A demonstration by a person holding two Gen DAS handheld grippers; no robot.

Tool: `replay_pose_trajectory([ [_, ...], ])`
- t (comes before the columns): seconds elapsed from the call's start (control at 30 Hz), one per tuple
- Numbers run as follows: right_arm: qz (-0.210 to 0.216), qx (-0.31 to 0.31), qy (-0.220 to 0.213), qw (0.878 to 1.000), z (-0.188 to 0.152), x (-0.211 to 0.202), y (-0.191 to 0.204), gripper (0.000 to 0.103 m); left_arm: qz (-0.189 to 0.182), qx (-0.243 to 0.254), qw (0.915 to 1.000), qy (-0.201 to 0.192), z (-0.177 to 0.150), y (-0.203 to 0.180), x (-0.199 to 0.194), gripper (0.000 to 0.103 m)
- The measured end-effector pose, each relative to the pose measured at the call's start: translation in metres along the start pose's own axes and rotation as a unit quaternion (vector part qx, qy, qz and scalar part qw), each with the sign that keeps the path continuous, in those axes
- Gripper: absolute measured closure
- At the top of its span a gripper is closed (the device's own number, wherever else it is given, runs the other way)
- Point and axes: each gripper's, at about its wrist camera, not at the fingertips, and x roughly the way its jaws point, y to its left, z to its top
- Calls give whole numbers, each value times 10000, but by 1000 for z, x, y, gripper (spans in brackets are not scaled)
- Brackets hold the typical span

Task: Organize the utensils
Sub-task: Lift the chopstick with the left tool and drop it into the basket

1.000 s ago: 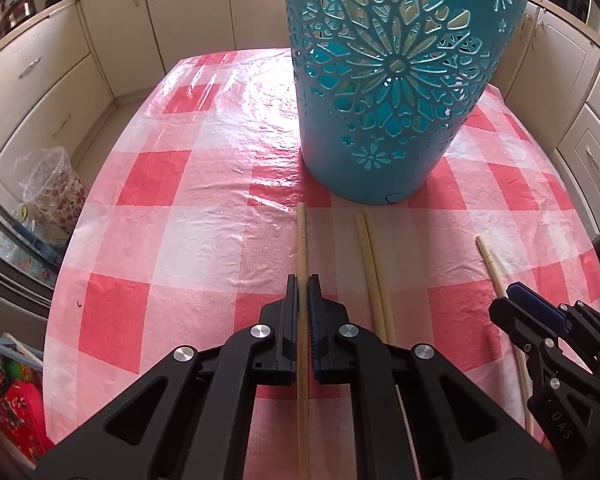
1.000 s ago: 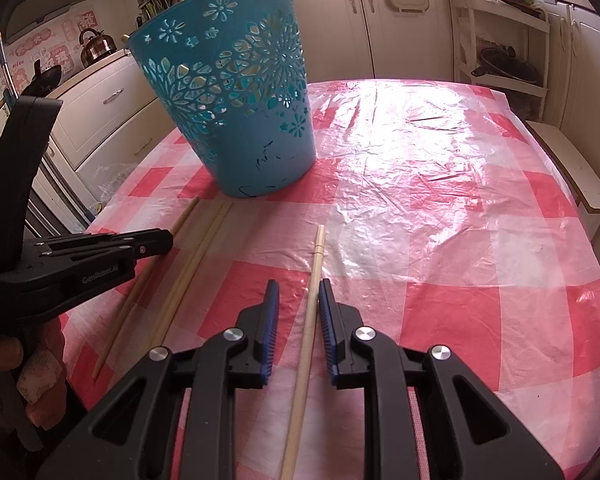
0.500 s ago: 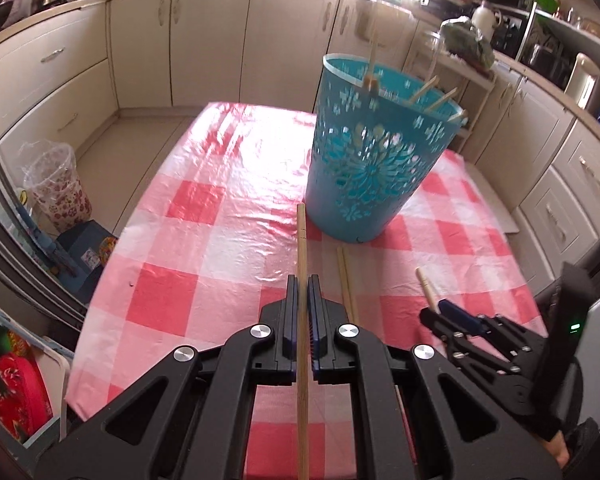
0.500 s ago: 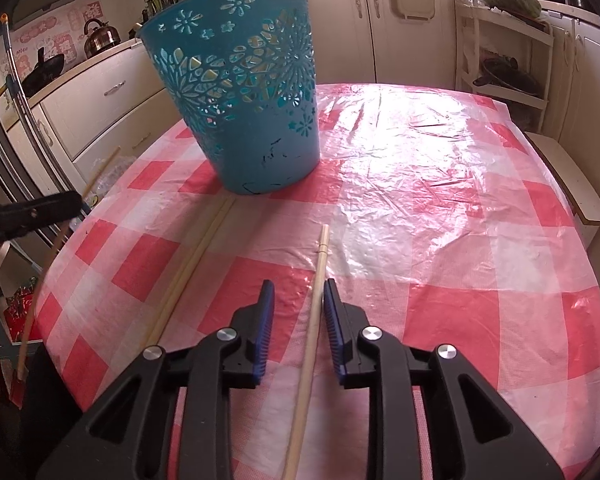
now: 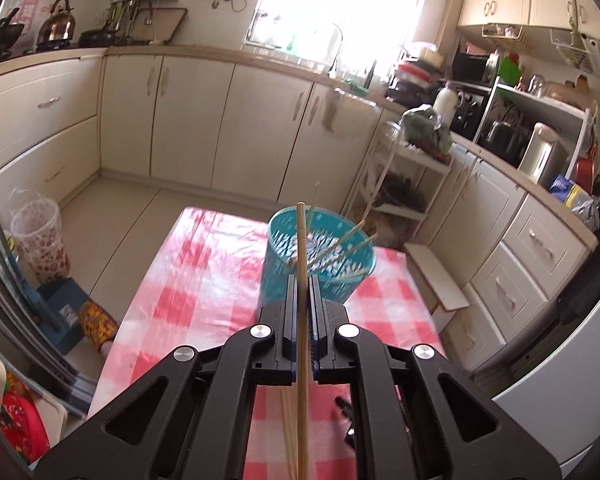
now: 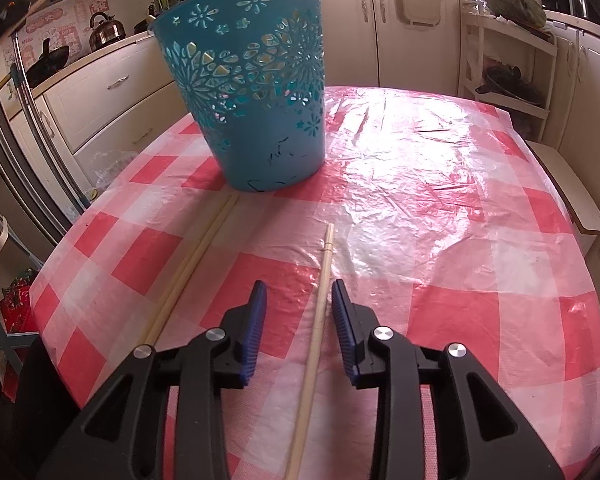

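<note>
Left gripper [image 5: 302, 292]: clamped on a chopstick [image 5: 301, 256], lower end cut off.
Right gripper [image 6: 299, 300]: jaws just widening around table chopstick [image 6: 320, 300], pads clear.
Basket [image 5: 320, 264]: contents blurred.

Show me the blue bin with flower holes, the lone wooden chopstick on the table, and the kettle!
Blue plastic bin with flower cut-outs [image 6: 276, 148], right wrist view, lower wall.
Lone wooden chopstick [image 6: 320, 312], right wrist view, mid-shaft.
Metal kettle [image 5: 58, 24], left wrist view, body.

One blue basket [image 6: 260, 92], three chopsticks [image 6: 320, 300] on table, two tongs [image 6: 298, 308]
</note>
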Motion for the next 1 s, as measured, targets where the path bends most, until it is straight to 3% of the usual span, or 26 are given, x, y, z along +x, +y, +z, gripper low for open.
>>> replay_pose_trajectory([
  [0.33, 47, -6, 11, 10000, 1, 2, 0, 66, -170, -25, 9975, -681, 59, -25, 22, 98],
  [0.53, 111, 9, 19, 9999, 1, 1, -1, 64, -48, -228, 9951, -964, 88, -24, 60, 98],
  [0.77, 244, 101, 33, 9996, 2, 2, -4, 62, 154, -442, 9931, -1072, 96, -19, 108, 98],
  [1.0, 352, 161, 47, 9992, 3, 3, -6, 59, 345, -513, 9928, -1023, 78, -14, 147, 98],
])
